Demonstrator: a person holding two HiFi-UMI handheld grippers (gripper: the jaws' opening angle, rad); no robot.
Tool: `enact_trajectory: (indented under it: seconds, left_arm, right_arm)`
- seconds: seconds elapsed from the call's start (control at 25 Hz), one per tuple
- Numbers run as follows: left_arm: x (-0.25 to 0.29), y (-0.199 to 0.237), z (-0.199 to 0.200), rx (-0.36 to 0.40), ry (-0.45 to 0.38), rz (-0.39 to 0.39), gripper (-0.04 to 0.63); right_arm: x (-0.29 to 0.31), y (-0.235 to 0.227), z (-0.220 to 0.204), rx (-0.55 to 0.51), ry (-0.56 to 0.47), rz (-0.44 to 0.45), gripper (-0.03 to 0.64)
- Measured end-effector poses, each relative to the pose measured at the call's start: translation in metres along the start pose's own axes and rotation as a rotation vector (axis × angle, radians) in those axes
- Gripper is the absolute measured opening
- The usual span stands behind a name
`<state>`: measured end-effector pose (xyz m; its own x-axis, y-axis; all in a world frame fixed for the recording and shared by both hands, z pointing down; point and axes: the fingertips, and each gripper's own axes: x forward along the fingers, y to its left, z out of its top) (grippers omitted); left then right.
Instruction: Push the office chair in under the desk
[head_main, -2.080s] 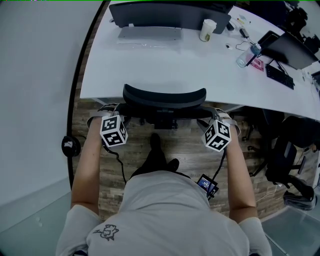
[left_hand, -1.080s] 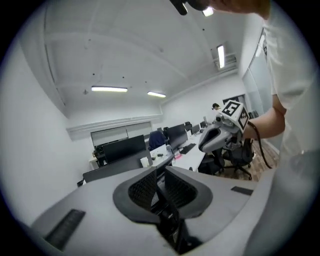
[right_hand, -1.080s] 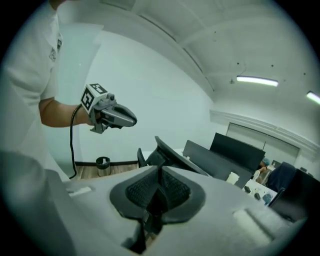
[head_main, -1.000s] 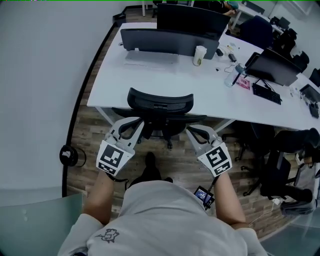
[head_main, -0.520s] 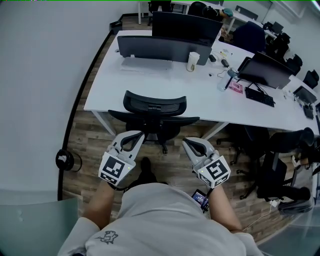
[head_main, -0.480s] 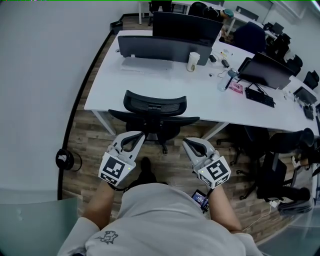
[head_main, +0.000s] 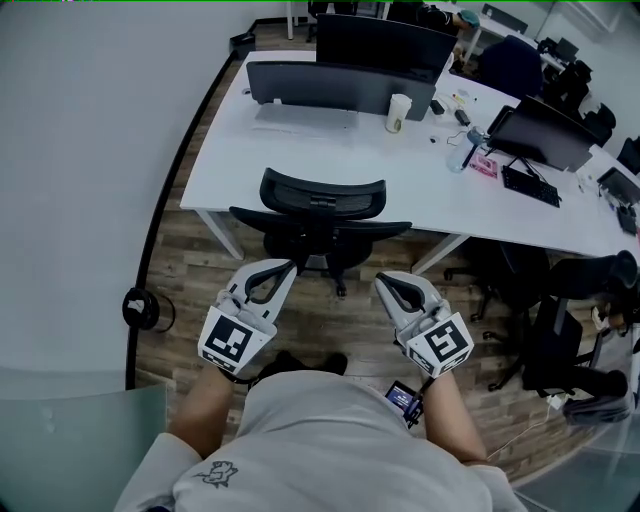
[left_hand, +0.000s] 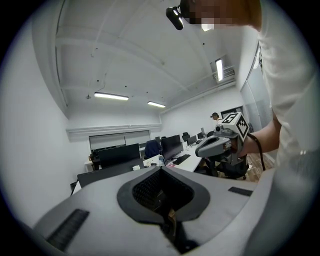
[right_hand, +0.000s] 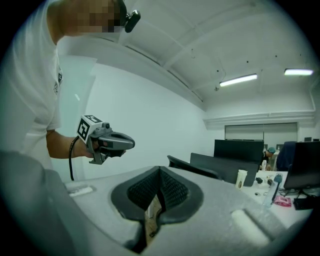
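The black office chair (head_main: 322, 205) stands tucked against the white desk (head_main: 300, 150), its seat under the desk edge and its curved backrest showing. My left gripper (head_main: 282, 268) is shut and empty, held well back from the chair at the lower left. My right gripper (head_main: 384, 283) is also shut and empty, back at the lower right. In the left gripper view the jaws (left_hand: 162, 197) are closed with nothing between them, and the right gripper (left_hand: 215, 142) shows beyond. In the right gripper view the closed jaws (right_hand: 156, 197) point past the chair back (right_hand: 192, 167).
Dark monitors (head_main: 330, 85), a paper cup (head_main: 398, 112), a bottle (head_main: 462, 150) and a keyboard (head_main: 530, 185) lie on the desk. More dark chairs (head_main: 570, 320) crowd the right. A white wall (head_main: 80, 150) runs along the left, with a round black object (head_main: 140, 308) by it.
Both grippers have drawn back from the chair toward my body and closed. The chair stays in under the desk.
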<state>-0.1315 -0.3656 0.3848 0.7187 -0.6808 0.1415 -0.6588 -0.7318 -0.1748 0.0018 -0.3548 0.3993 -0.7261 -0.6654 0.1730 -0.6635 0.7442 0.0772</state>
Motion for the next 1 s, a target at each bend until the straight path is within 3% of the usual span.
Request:
enact_trajectory:
  seconds: [0.36, 1.0]
  left_arm:
    - [-0.060, 0.002, 0.000, 0.011, -0.024, -0.047, -0.002]
    - [-0.228, -0.009, -0.026, -0.047, -0.032, -0.118, -0.002]
  right_arm:
    - [0.006, 0.048, 0.009, -0.002, -0.003, -0.060, 0.003]
    - [0.020, 0.223, 0.024, -0.022, 0.017, -0.097, 0.003]
